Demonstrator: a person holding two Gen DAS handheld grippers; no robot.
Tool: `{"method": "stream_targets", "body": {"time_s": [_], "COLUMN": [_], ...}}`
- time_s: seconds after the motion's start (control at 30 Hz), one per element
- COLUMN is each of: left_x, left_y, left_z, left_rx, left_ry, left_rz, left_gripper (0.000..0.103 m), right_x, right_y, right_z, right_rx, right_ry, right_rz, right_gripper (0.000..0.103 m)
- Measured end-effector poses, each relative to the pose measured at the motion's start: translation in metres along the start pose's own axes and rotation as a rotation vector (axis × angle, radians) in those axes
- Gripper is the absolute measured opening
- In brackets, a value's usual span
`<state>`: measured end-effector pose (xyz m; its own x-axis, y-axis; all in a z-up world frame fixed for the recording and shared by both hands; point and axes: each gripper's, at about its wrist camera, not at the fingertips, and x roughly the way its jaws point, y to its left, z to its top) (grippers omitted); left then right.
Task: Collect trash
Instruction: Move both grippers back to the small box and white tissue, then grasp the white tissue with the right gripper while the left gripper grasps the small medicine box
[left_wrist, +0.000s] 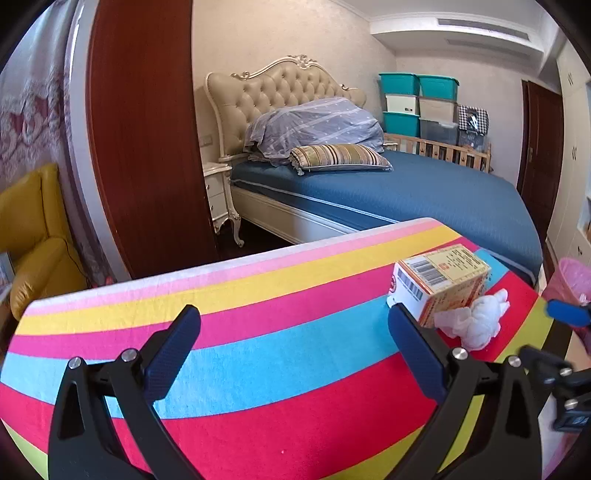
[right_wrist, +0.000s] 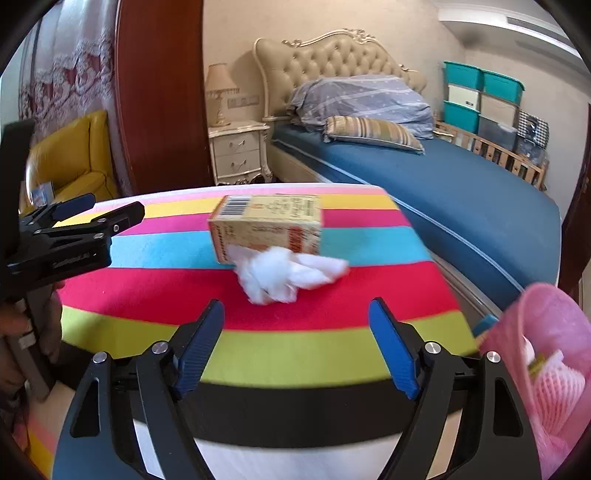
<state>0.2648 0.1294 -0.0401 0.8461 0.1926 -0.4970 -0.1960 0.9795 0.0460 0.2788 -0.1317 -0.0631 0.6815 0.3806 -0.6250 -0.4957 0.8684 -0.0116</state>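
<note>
A crumpled white tissue (right_wrist: 288, 277) sits on the striped bench (right_wrist: 258, 332), touching a cardboard box (right_wrist: 266, 225), just ahead of the right gripper (right_wrist: 297, 314), fingers apart. Left gripper (left_wrist: 295, 325) also gapes, empty; the tissue lies off to its right.

A rectangular cardboard carton (right_wrist: 265, 227), tan and orange with printed text and a barcode, lies on its long side ahead of the right gripper's fingers (right_wrist: 201, 347), apart from them. A crumpled white tissue wad (right_wrist: 286, 275) rests against the carton's near face, closer to those fingers, roughly centred between them and untouched. Both items are intact.
</note>
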Motion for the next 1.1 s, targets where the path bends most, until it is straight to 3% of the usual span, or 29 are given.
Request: {"method": "stream_targets", "body": {"time_s": [0.33,0.47,0.5,0.6,0.9,1.1], "left_x": [0.002,0.005,0.006,0.008,-0.002,-0.001], "left_y": [0.015,0.026,0.028,0.032,0.010,-0.006], "left_z": [0.001,0.001,0.001,0.001,0.001,-0.002], "left_rx": [-0.079,-0.130,-0.143,-0.166,-0.066,-0.022], "left_ry": [0.008,0.025,0.030,0.039,0.000,0.023], "left_rz": [-0.046,-0.065,-0.070,-0.075,-0.079,-0.151], "left_gripper": [0.098,0.098,0.098,0.098,0.098,0.098], "right_x": [0.053,0.066,0.066,0.055,0.011,-0.012], "right_y": [0.020,0.021,0.020,0.019,-0.005,-0.031], "right_z": [0.030,0.035,0.034,0.032,-0.004,-0.022], "right_rx": [0.010,0.017,0.017,0.010,0.032,0.089], "right_ry": [0.099,0.136,0.133,0.093,0.063,0.053], "right_rz": [-0.031,-0.034,-0.033,-0.037,-0.083,-0.120], "right_gripper": [0.066,0.049,0.042,0.036,0.034,0.034]}}
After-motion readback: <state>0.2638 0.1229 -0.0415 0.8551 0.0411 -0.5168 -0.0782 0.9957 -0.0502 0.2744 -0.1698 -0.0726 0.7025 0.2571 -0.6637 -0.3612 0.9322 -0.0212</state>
